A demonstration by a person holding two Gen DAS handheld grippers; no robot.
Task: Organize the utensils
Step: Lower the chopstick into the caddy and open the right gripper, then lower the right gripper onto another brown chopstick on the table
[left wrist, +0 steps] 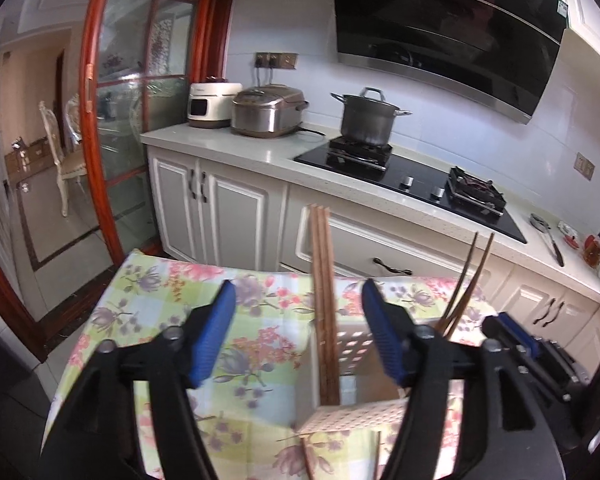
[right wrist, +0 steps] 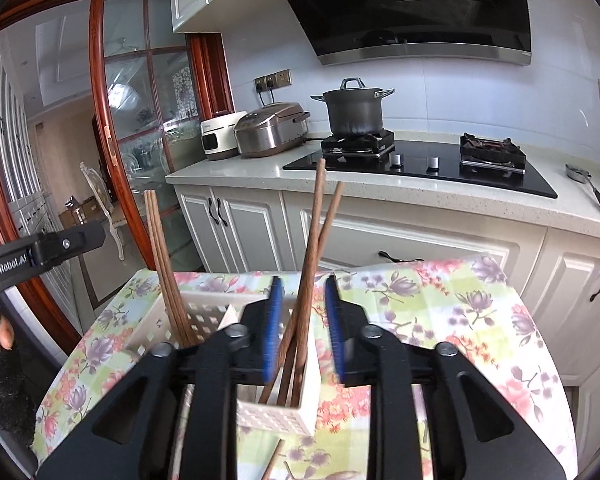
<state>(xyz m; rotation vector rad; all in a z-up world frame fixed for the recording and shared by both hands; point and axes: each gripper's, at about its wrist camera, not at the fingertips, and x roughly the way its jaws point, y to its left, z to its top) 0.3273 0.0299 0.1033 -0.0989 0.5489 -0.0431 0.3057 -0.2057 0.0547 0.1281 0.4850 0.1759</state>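
Chopsticks (right wrist: pixel 306 276) stand in a white perforated holder (right wrist: pixel 278 414) on the floral-clothed surface (right wrist: pixel 440 304), toward its near edge. The holder looks divided into compartments: in the right wrist view, one bundle of chopsticks (right wrist: pixel 166 276) leans in the left compartment and a crossed pair leans in the right one, tips down and handles fanned upward. That upright stowing is presumably the point of the task, keeping the sticks together and easy to pull out.

The right gripper (right wrist: pixel 300 320) hovers directly over the crossed pair, its blue pads (right wrist: pixel 275 320) parted with the sticks rising in the gap between them. I see daylight on both sides of the wood, so I judge it released rather than clamped, either just after letting go or about to close. The left gripper (left wrist: pixel 296 332) is spread wide, grasping nothing, poised above the bundle (left wrist: pixel 324 300) in its own view, with the holder (left wrist: pixel 352 420) below and to its right.

At least one more chopstick (right wrist: pixel 274 460) lies flat on the cloth just in front of the holder, near the surface's near edge, so the sorting seems unfinished.

Behind the surface runs a kitchen counter (right wrist: pixel 236 172) with a pot (right wrist: pixel 354 110) on the hob and two rice cookers (right wrist: pixel 272 130) toward the wooden glass door (right wrist: pixel 100 128).
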